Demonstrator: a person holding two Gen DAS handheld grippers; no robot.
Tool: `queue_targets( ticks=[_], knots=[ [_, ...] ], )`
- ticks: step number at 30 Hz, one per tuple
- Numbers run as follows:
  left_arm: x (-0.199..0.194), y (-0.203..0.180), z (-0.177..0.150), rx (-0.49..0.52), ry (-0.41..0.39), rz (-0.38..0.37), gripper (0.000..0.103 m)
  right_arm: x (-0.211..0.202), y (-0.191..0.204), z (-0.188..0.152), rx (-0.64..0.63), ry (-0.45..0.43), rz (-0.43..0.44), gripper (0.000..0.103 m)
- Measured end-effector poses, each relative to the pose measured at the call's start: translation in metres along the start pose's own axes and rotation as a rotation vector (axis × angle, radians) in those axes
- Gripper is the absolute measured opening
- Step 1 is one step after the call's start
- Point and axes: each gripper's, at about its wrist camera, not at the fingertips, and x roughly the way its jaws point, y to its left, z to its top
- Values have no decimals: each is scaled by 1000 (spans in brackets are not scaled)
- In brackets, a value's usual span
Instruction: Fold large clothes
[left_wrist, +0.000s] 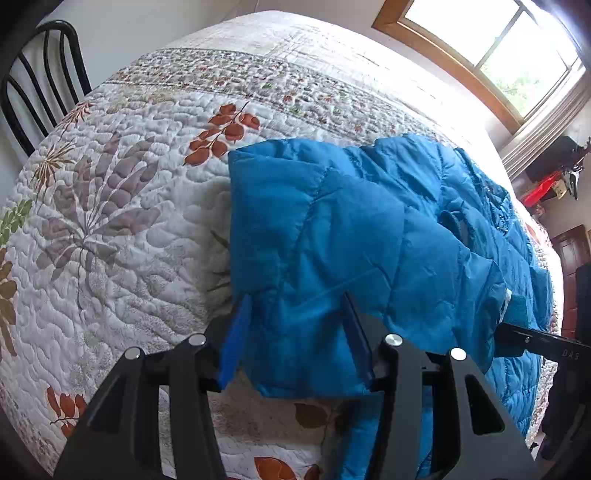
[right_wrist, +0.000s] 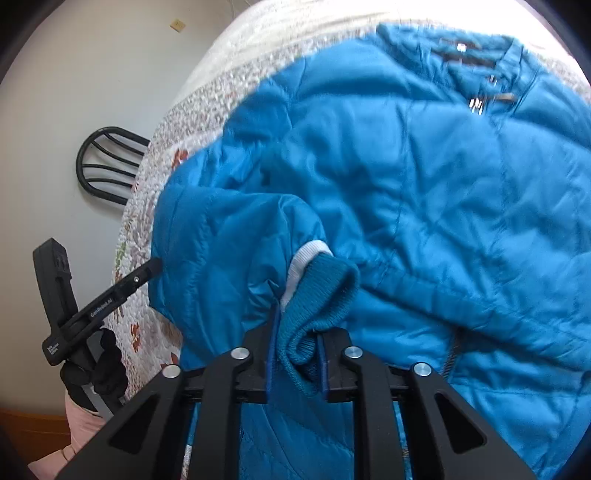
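The blue padded jacket (left_wrist: 369, 236) lies spread on a bed covered by a white quilt (left_wrist: 122, 229) printed with leaves. One folded section of the jacket reaches toward the left gripper (left_wrist: 295, 306).

Left gripper: its jaws stand spread, one on each side of the jacket's near folded edge. The blue pads (left_wrist: 234, 339) do not press the cloth; the fabric lies between and under them. The tool points steeply down at the bed.

Right gripper (right_wrist: 297, 328): its jaws are drawn close together and pinch the knitted cuff (right_wrist: 317, 291) of a sleeve (right_wrist: 229, 251). The ribbed cuff is bunched between the pads, with a white inner band showing just above it. The sleeve is doubled back over the jacket body, and the collar with its zip (right_wrist: 476, 103) lies at the far side. This tool also points steeply down.

In the right wrist view the left tool appears at the left edge, held by a hand in a black glove (right_wrist: 96, 365), its tip at the jacket's edge. A black chair (left_wrist: 40, 85) stands against the wall beyond the bed. A window (left_wrist: 498, 48) is at the far right.
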Motion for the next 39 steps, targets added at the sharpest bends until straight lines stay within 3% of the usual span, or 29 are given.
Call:
queue_targets(
  ticks=[6, 14, 19, 24, 30, 32, 33, 36, 39],
  knots=[
    [-14, -43, 16, 63, -69, -57, 49, -83, -35, 5, 14, -146, -88, 14],
    [4, -140, 28, 231, -93, -90, 48, -160, -128, -9, 137, -253, -288, 14],
    [33, -179, 30, 289, -54, -68, 47, -169, -184, -17, 226, -252, -301, 14],
    [74, -184, 25, 308, 18, -6, 47, -132, -223, -22, 296, -179, -308, 14],
    [83, -171, 26, 280, 26, -40, 49, -113, -236, -23, 314, -191, -279, 15],
    [80, -171, 28, 274, 37, -40, 49, -119, -231, -23, 302, -194, -307, 16],
    [77, -170, 29, 274, 42, -32, 49, -125, -226, -26, 303, -209, -331, 22],
    [53, -165, 30, 256, 1, -27, 48, -153, -203, -37, 270, -293, -441, 28],
    [32, -172, 25, 255, -30, -58, 48, -157, -171, -41, 200, -320, -323, 28]
  ],
)
